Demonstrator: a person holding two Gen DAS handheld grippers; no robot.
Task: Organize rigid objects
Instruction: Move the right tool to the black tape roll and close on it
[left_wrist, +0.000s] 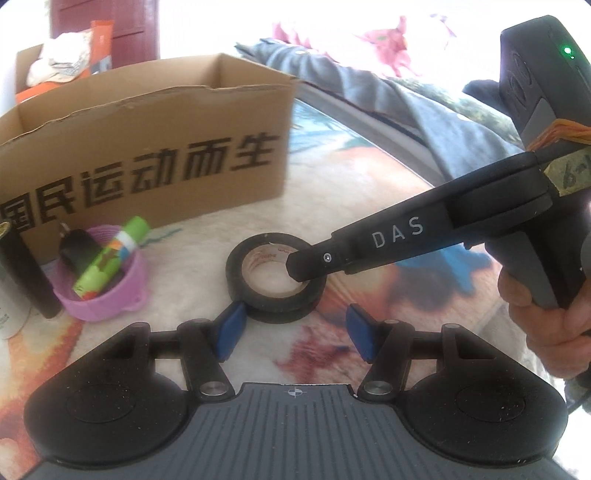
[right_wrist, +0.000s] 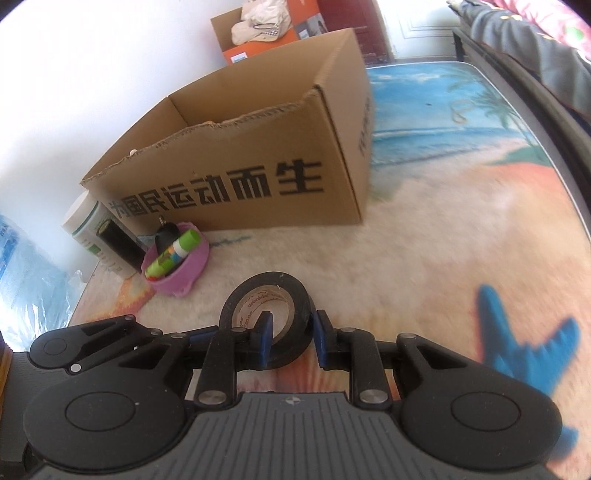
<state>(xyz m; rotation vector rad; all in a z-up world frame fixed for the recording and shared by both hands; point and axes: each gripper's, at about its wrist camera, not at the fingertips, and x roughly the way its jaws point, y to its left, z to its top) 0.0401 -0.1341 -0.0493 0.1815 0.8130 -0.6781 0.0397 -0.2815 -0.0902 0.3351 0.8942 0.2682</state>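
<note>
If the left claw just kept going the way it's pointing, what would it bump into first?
Most likely the black tape roll, which sits just ahead of the open left gripper and is pinched by the right gripper. Depth is hard to judge here.

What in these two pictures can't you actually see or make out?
- Inside of the cardboard box: both views, hidden by its front wall.
- White bottle: label too small in the right wrist view; cut off by the edge in the left.
- Tape roll: core print blurred in both views; the right gripper covers its lower part.
- Black item in the pink bowl: half hidden behind the green tube.
</note>
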